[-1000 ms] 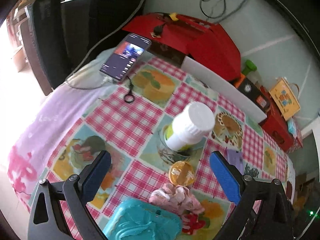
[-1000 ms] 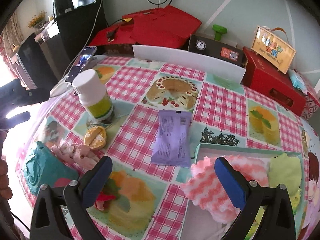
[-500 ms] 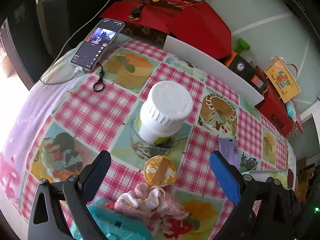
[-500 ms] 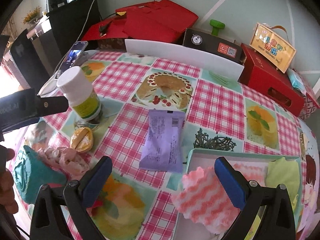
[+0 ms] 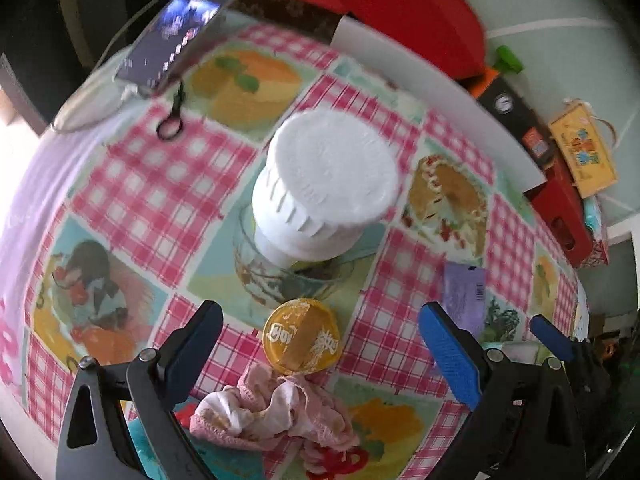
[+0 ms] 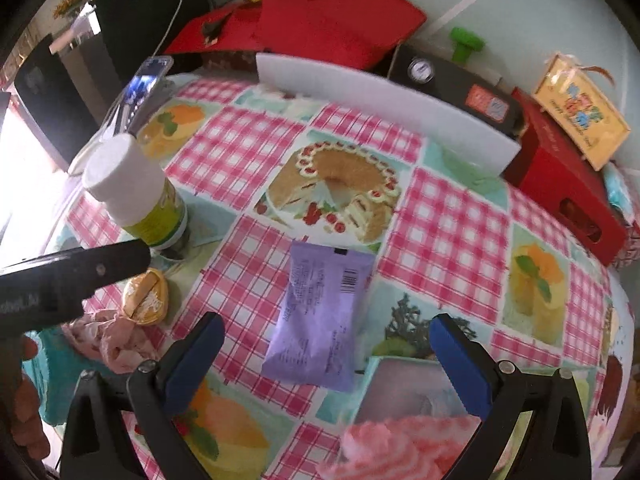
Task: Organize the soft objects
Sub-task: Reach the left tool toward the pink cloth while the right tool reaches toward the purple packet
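Left wrist: left gripper (image 5: 320, 340) fingers wide above pink cloth (image 5: 276, 412)

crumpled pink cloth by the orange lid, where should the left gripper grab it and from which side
Probably the raised middle folds of the crumpled pink cloth, coming straight down from above. It lies in a loose heap on the table between the open left gripper fingers, touching the round orange lid, so a side approach risks nudging that.
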`<state>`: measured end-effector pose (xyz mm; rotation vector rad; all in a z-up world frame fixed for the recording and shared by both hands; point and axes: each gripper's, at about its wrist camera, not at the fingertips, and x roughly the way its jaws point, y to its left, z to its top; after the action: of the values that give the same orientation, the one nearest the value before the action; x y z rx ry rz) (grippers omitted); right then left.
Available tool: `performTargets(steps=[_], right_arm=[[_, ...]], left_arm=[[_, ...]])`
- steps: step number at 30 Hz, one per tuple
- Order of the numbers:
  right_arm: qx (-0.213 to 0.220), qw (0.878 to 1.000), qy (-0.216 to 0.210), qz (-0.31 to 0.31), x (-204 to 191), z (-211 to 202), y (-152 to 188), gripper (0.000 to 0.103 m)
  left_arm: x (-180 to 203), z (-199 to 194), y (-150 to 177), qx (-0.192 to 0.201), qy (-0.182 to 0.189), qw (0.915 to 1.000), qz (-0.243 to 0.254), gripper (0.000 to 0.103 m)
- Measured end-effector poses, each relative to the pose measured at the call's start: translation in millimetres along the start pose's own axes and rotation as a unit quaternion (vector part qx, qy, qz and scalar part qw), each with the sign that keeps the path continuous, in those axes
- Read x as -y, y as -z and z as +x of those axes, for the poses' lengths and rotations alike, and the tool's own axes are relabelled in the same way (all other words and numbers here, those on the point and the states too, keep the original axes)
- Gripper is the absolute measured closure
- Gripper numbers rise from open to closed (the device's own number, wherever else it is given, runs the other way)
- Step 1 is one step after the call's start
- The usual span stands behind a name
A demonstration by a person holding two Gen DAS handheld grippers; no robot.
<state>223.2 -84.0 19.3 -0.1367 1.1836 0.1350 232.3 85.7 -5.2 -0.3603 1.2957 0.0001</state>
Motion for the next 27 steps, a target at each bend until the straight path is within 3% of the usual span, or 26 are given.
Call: performTargets(steps=[3, 11, 16, 27], right_arm=[[-0.021, 1.0, -0.014, -0.002, -4, 16, -3, 0.0], [-0.057, 0.998, -0.018, -0.003, -7, 47, -7, 0.001], [-0.067, 0.998, -0.014, -0.003, -5, 56, -5, 0.001], [-0.07, 0.997, -0.02, 0.003, -3, 62, 0, 0.017]], left_arm=[[1, 12, -3, -0.022, -0.02, 0.9995, 0.003, 0.005], [-1, 40, -4, -0.077, -0.019, 0.9967, -0.016, 0.007], [1, 45, -7, -0.079, -0.033, 0.9963, -0.007, 0.016], [18, 45, -2, -0.07, -0.053, 0.9958, 0.021, 0.049]])
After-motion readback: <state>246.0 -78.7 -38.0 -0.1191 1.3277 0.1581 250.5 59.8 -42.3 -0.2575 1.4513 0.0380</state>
